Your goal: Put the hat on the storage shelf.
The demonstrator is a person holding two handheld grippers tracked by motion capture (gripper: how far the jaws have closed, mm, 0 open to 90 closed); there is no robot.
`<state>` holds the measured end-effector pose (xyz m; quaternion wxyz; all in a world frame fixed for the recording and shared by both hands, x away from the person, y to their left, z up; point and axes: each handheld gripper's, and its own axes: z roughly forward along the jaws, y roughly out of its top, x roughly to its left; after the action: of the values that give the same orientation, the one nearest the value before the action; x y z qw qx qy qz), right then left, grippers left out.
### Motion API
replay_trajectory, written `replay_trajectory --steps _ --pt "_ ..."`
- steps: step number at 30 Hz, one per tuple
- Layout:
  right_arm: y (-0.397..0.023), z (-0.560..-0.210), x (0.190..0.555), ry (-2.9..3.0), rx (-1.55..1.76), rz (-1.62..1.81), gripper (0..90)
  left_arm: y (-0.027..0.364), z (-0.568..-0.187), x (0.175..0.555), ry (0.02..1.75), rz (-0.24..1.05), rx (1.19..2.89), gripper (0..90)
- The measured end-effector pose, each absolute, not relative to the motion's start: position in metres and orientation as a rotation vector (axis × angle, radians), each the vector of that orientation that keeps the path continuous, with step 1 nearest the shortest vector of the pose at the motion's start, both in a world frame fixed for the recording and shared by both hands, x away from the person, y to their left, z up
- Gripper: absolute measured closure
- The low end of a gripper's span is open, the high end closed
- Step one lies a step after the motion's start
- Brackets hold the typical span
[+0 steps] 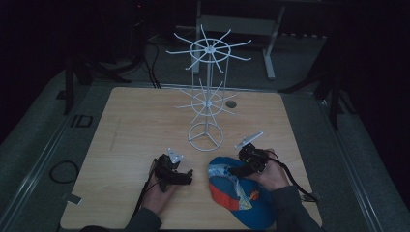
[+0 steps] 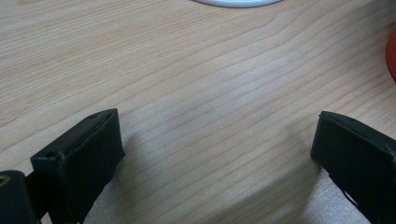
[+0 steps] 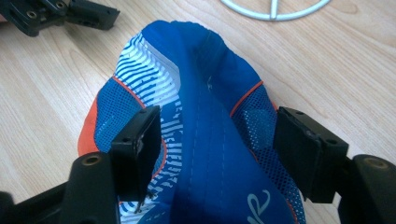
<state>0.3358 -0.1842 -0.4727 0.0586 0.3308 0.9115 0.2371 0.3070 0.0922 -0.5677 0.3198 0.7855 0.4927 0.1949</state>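
**A:** Start wide. What was on the table (image 1: 130,125)?

**B:** A pale wooden top. The white wire rack (image 1: 207,104) stood toward twelve o'clock, its ring base just past centre. The blue and orange cap (image 1: 241,191) lay at about five o'clock, near the person's edge, with the rack base at its eleven o'clock, near but apart.

**A:** And the two tools?

**B:** The right gripper (image 1: 244,166) sat over the cap's far end. The left gripper (image 1: 186,176) rested on bare wood at about six o'clock, just beside the cap at its nine o'clock, not touching it.

**A:** Which hand was nearer?

**B:** The right, plainly. In the right gripper view the cap (image 3: 205,135) ran straight away from the camera toward twelve, its long axis in line with the tool, and the right gripper (image 3: 215,140) had one jaw either side of the raised blue crown.

**A:** Clenched on it?

**B:** Not pinched that I could see. The jaws stood spread, flanking the fabric; whether the pads touched it I couldn't tell.

**A:** The left?

**B:** Released. In the left gripper view the left gripper (image 2: 215,154) had its jaws wide apart over plain wood, an orange sliver of cap (image 2: 391,56) at its two o'clock.

**A:** So the coming move?

**B:** I judged a squeeze by the right gripper across the crown would take the cap.
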Motion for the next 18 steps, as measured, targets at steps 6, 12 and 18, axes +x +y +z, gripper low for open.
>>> replay_trajectory --steps 6,12,18 --pt "-0.1819 -0.4762 0.3387 2.78 1.001 0.687 32.6 0.0923 -0.5677 0.3071 1.295 0.512 2.065 2.6" --pt "-0.1807 -0.4794 0.342 2.793 1.008 0.646 33.4 0.0923 -0.5677 0.3071 1.294 0.513 2.065 2.6" --pt "-0.1791 -0.4832 0.3437 2.828 1.009 0.597 38.6 0.0923 -0.5678 0.3071 1.294 0.513 2.065 2.6"
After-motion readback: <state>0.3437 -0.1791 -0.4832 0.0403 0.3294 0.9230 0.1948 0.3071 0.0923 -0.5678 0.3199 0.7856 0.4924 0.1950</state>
